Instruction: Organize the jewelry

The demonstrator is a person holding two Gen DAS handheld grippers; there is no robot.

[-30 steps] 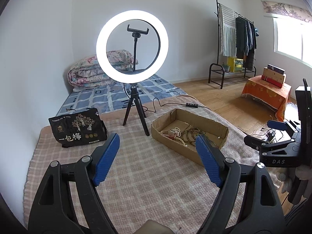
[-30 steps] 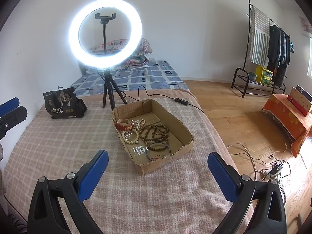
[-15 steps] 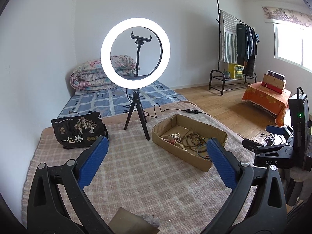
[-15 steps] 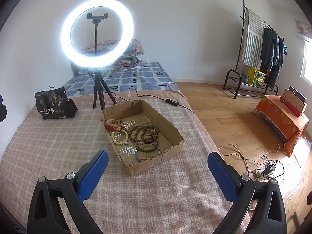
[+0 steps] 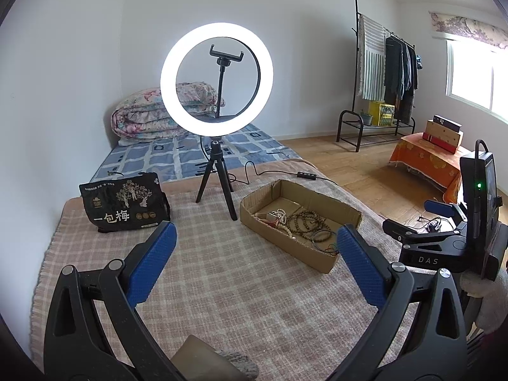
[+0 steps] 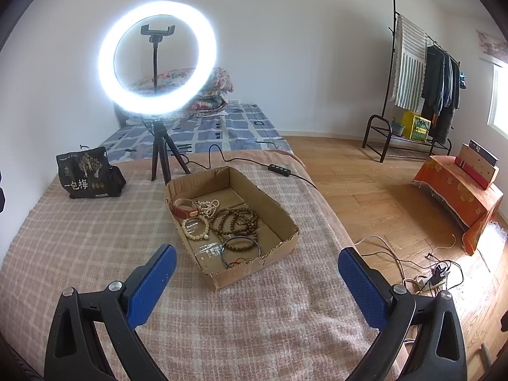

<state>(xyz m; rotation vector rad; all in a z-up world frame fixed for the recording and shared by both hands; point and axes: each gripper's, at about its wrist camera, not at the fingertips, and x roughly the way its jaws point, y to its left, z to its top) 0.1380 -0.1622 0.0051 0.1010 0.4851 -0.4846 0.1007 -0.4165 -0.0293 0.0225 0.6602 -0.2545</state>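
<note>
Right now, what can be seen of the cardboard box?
The cardboard box is a shallow, open-topped brown tray with rough, torn edges and low walls. It lies flat on the plaid blanket, set at an angle, in front of the ring light's tripod without touching it. Inside lie brown bead strings, a cream bead bracelet, a red-brown leather band and a thin dark bangle. Neither gripper touches it.

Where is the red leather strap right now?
In the right wrist view, the red strap lies in the far-left corner of the cardboard box, beside the white beads, on the side nearer the ring light.
</note>
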